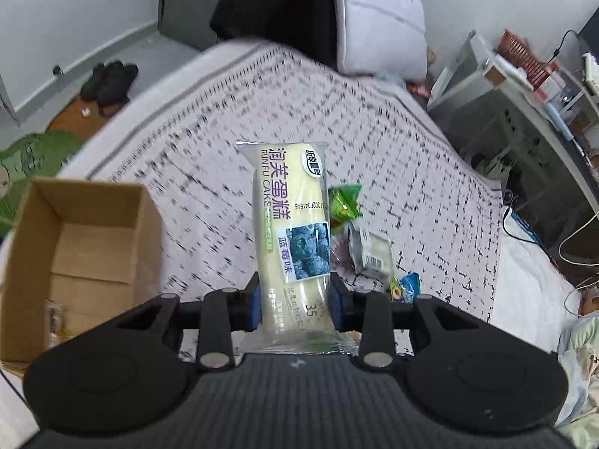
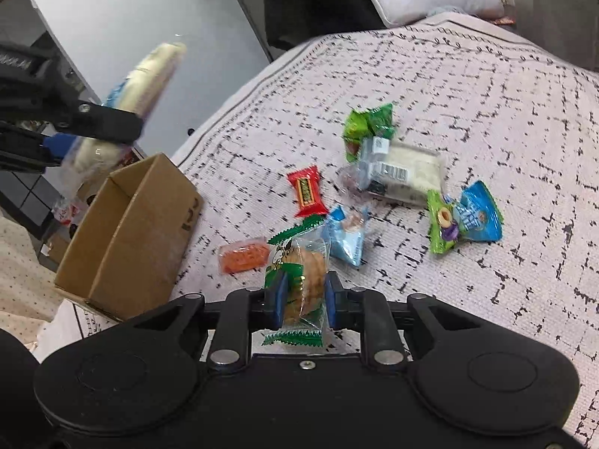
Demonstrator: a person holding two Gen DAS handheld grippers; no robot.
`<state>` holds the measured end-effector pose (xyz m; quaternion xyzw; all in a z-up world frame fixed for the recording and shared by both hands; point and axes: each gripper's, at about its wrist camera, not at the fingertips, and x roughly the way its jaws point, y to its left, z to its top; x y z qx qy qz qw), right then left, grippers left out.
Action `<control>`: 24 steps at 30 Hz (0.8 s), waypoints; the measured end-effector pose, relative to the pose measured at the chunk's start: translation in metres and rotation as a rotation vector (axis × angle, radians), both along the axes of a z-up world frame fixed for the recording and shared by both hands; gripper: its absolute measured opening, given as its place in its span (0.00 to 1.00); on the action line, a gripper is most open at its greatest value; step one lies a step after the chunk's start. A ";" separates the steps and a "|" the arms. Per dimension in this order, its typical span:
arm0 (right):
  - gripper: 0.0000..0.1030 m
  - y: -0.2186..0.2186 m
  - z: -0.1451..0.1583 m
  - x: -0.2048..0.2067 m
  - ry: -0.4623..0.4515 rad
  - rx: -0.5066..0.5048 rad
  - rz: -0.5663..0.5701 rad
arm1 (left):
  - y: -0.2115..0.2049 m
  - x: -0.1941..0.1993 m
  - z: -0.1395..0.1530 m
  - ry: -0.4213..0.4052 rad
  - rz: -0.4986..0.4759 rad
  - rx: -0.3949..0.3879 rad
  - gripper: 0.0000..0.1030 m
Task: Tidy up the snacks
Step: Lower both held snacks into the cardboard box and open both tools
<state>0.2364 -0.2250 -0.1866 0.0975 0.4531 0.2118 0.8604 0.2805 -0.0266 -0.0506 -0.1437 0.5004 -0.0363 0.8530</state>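
Note:
My left gripper (image 1: 295, 305) is shut on a long pale cake roll in a clear wrapper with a blueberry label (image 1: 290, 224), held upright above the bed. In the right wrist view that cake roll (image 2: 146, 82) hangs in the left gripper (image 2: 86, 138) above an open cardboard box (image 2: 127, 232). My right gripper (image 2: 302, 299) is shut on a green-edged packet of round biscuits (image 2: 299, 277), just over the bedspread. The box (image 1: 78, 258) stands at the bed's left edge. Loose snacks lie ahead: a red bar (image 2: 306, 191), an orange packet (image 2: 243, 256), a blue packet (image 2: 346, 235).
The patterned bedspread (image 2: 486, 112) also carries a green packet (image 2: 368, 123), a clear sandwich pack (image 2: 404, 172) and a blue-green pair of packets (image 2: 464, 217). A pillow (image 1: 378, 26) sits at the head. Shoes (image 1: 108, 82) lie on the floor; a cluttered desk (image 1: 531, 86) stands right.

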 end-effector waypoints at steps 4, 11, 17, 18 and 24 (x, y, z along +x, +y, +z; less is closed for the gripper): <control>0.20 0.003 0.007 -0.003 -0.022 0.001 0.003 | 0.015 -0.018 0.013 -0.067 0.004 0.003 0.33; 0.19 0.008 0.023 -0.007 -0.059 -0.001 0.007 | 0.045 -0.042 0.013 -0.119 0.071 0.005 0.33; 0.19 0.021 0.036 -0.005 -0.087 0.002 0.014 | 0.079 -0.056 0.006 -0.150 0.160 -0.013 0.33; 0.19 0.025 0.039 -0.005 -0.091 0.005 0.019 | 0.086 -0.059 0.005 -0.159 0.177 -0.016 0.33; 0.19 0.055 0.052 -0.001 -0.112 0.024 0.052 | 0.123 -0.069 0.000 -0.190 0.261 -0.026 0.33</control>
